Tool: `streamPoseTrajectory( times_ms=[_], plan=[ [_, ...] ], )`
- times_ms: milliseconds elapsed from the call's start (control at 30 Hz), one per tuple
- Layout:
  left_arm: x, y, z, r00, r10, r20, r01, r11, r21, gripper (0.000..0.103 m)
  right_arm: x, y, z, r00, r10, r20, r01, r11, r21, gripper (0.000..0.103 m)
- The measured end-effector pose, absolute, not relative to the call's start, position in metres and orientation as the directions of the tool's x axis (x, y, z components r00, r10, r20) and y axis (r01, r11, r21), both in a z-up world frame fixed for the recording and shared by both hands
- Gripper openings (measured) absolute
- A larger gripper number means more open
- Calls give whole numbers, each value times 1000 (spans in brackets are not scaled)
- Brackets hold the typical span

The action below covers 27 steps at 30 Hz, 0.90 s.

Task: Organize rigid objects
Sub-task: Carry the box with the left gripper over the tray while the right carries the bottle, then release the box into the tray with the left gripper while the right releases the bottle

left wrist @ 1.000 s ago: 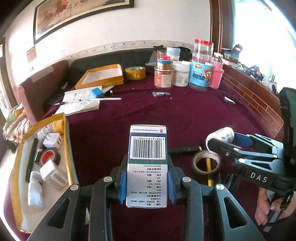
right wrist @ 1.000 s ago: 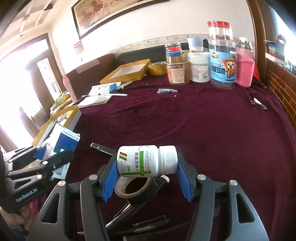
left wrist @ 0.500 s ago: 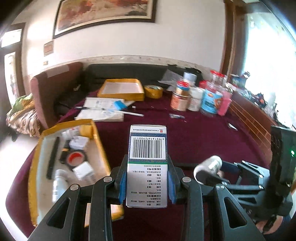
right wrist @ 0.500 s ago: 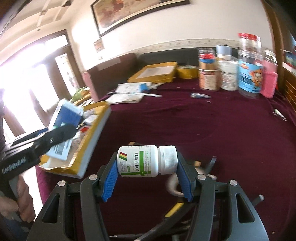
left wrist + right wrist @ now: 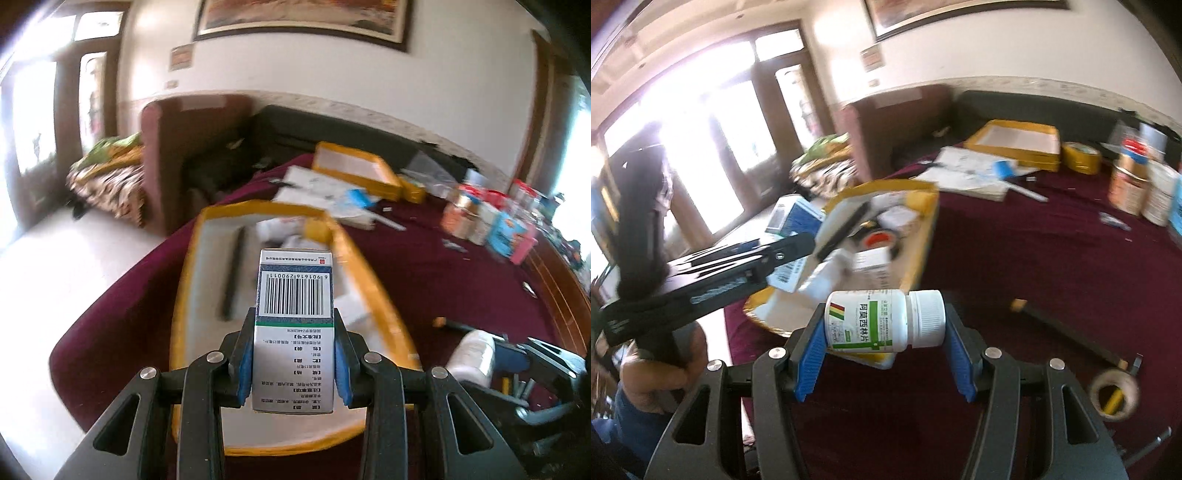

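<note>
Left wrist view shows the left tongs (image 5: pixel 293 354) clenched on a medicine box (image 5: pixel 294 328), with the blue pads pressing its two narrow sides. The box stands up tall between them, barcode facing the camera, and it hangs over the yellow tray (image 5: pixel 373 291) on the counter (image 5: pixel 443 280) with the dark red cloth.

Right wrist view shows the right tongs (image 5: pixel 884 341) grasping a white pill bottle (image 5: pixel 882 320). It lies sideways, one pad on its bottom and one on its cap, near the tray's close corner.

The box is thin card, so it is probably light and a bit squashy (a hard squeeze could dent it). Holding it low on the flat sides looks like a good spot. The bottle is hard plastic and smooth, and I think it could slip or spin if held by its round belly. Pinching it end to end stops that. It should be light too, and not easy to break.
</note>
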State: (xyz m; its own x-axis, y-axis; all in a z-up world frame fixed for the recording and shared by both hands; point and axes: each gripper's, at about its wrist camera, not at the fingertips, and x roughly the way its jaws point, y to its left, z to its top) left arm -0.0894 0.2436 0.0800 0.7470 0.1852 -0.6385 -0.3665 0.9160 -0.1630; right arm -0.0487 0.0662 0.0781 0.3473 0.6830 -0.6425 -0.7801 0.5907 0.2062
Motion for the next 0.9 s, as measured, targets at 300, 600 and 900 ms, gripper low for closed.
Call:
streamPoseTrajectory(
  times_ms=[300,600,900],
  plan=[
    [-82,268,52,700,182,-691,-408,896,-178,37,-46,125,55,252,643,-723,-805,554,212,58],
    [-73,274,36,664,176,-727,-416,894,-164,37,-32,147,30,217,589,-779,-796,568,208,58],
    [-67,273,29,638,193,-745,-423,897,-130,37,-42,162,22,257,546,-797,-842,532,92,58]
  ],
)
